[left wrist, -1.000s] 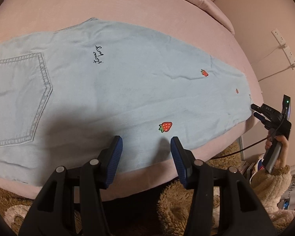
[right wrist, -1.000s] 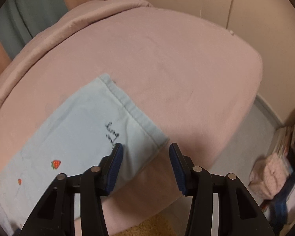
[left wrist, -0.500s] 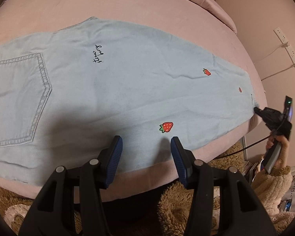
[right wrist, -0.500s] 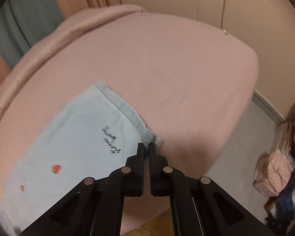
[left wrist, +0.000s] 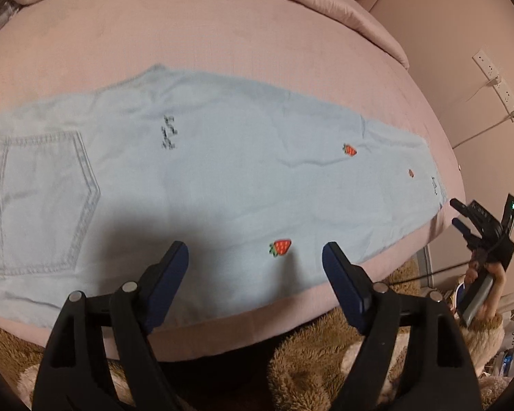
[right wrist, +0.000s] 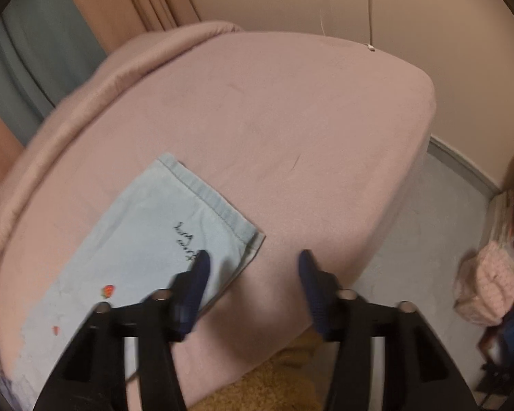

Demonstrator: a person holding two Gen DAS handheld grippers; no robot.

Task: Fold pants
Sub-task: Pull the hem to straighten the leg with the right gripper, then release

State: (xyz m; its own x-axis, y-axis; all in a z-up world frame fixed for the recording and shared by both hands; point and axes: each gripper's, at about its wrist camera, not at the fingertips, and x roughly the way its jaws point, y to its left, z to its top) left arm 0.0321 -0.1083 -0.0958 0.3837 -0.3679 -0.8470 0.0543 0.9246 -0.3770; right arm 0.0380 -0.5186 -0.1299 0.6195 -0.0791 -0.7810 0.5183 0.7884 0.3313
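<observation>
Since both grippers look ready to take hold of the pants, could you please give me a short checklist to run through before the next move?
1. Pants lying flat on the bed: ok, only light wrinkles.
2. Left gripper open: ok, jaws wide apart above the near edge.
3. Right gripper open: ok, jaws apart.
4. Right gripper lined up with the hem corner: ok, the corner lies between the jaws.
5. Either gripper touching the fabric: cannot tell.
6. Nothing lying on the pants: ok in both views.
</observation>
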